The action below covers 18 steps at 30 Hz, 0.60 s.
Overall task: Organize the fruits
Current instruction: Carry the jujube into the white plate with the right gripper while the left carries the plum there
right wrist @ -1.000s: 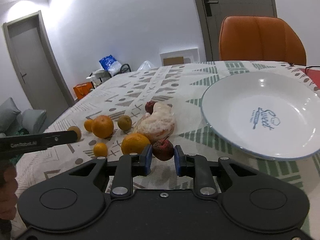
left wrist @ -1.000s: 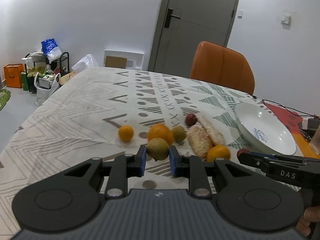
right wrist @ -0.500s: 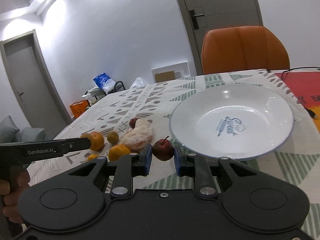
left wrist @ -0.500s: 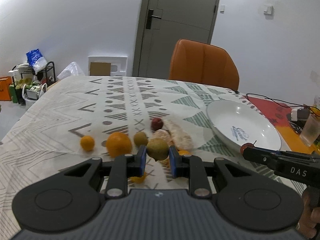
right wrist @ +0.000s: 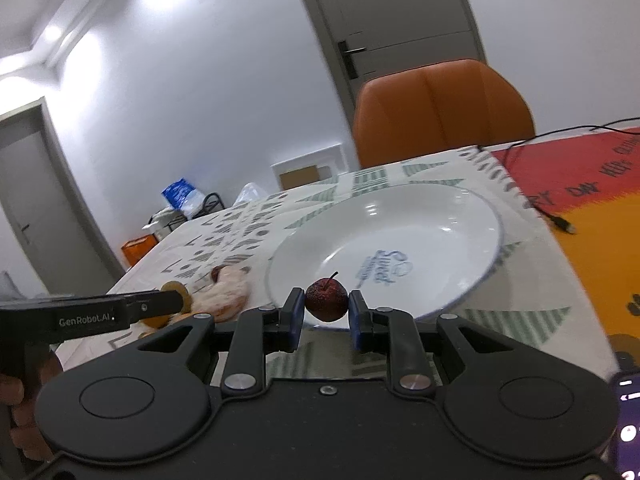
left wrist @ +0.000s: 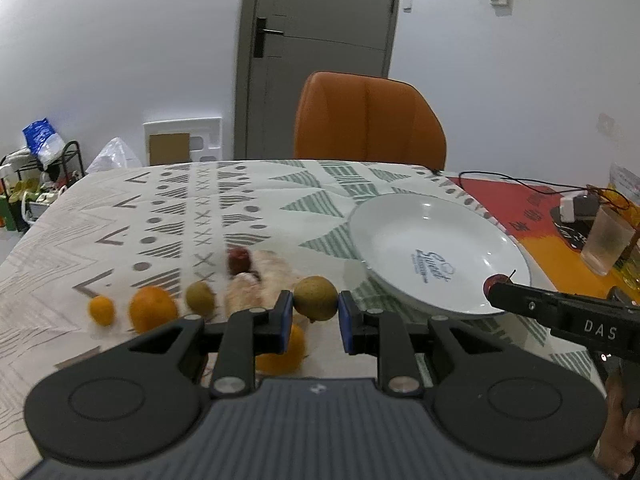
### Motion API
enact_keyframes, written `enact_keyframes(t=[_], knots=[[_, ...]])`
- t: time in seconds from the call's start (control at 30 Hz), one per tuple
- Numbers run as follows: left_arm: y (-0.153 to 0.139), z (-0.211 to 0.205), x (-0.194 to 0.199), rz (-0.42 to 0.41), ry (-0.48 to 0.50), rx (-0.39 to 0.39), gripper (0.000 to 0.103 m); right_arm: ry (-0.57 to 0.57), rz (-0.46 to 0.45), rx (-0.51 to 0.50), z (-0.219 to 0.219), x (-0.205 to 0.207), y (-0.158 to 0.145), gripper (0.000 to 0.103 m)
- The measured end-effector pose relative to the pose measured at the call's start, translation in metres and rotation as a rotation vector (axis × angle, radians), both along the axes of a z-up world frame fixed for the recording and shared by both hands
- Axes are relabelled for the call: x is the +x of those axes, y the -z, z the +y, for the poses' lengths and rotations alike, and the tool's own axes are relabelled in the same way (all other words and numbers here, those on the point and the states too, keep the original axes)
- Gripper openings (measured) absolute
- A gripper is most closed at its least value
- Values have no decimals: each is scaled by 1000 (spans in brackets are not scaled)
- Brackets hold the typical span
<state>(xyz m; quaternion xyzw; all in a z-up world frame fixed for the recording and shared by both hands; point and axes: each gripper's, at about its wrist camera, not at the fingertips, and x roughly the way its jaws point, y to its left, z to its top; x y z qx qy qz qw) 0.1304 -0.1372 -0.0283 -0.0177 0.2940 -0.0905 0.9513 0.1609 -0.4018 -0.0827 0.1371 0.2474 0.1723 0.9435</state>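
My left gripper [left wrist: 315,309] is shut on a small greenish-brown round fruit [left wrist: 315,298], held above the patterned tablecloth just left of the white plate [left wrist: 400,220]. My right gripper [right wrist: 326,309] is shut on a small dark red fruit with a stem [right wrist: 326,298], at the plate's [right wrist: 440,216] near rim. On the cloth to the left lie a small orange [left wrist: 101,310], a bigger orange [left wrist: 152,313], a green-brown fruit [left wrist: 200,297], a red fruit [left wrist: 239,260], peeled pale segments [left wrist: 272,270] and another orange [left wrist: 286,356] partly hidden under my left fingers.
An orange chair [left wrist: 370,120] stands at the table's far side before a grey door [left wrist: 316,40]. A glass [left wrist: 606,240], a charger and cables [left wrist: 572,208] sit on the red-orange mat at the right. A phone [right wrist: 626,428] shows at the lower right.
Both grippers have carried their fruits rightward towards the plate. The red fruit now hangs at the plate's near rim, and the loose fruits have slid left in both views.
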Motion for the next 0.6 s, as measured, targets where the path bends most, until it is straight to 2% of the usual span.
enact_keyframes(t=[0.6], knots=[[1, -44, 25, 4, 72, 17, 23, 67, 12, 29, -30, 11, 8, 22]])
